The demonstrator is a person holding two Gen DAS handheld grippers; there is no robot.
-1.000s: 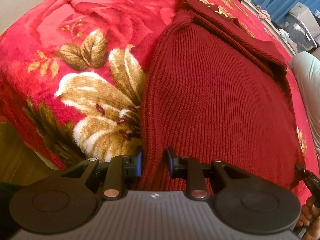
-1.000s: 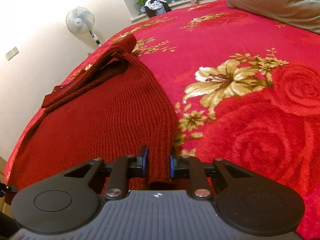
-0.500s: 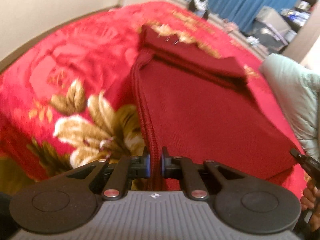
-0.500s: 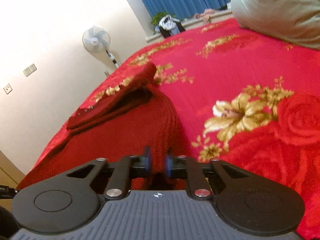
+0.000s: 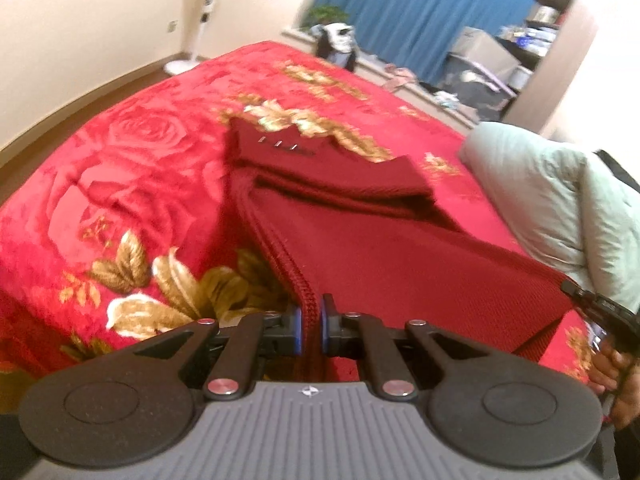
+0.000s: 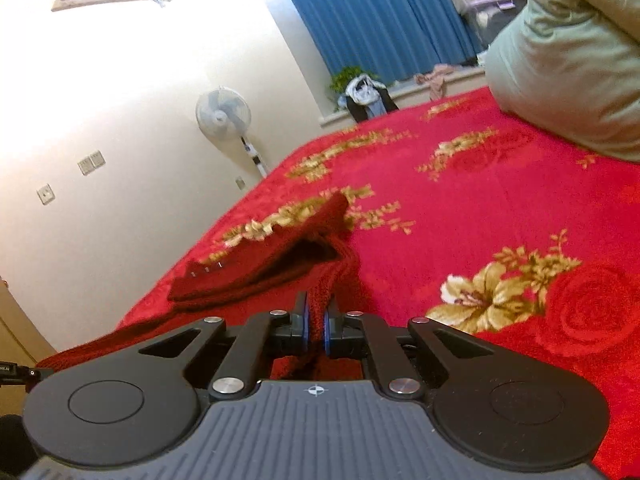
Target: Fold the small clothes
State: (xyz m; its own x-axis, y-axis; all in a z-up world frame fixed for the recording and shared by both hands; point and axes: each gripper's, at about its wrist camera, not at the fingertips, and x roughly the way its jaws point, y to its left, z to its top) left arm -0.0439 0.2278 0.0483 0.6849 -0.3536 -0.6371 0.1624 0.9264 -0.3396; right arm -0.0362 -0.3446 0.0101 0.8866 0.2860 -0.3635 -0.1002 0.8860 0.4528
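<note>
Both hand-held grippers (image 5: 311,330) (image 6: 316,330) now pinching sweater (image 5: 380,264) hem | hem lifted off blanket (image 5: 120,168)

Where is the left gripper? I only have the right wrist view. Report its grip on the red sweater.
Observer: The left gripper is shut on the ribbed side edge of the red sweater.
Operator: Report the cloth between the two grippers.
Observer: In the left wrist view it spans across to the right gripper, raised off the blanket.
Operator: Tell me what else shows at that far corner.
Observer: A hand grips the right gripper's handle at the picture's right edge.
</note>
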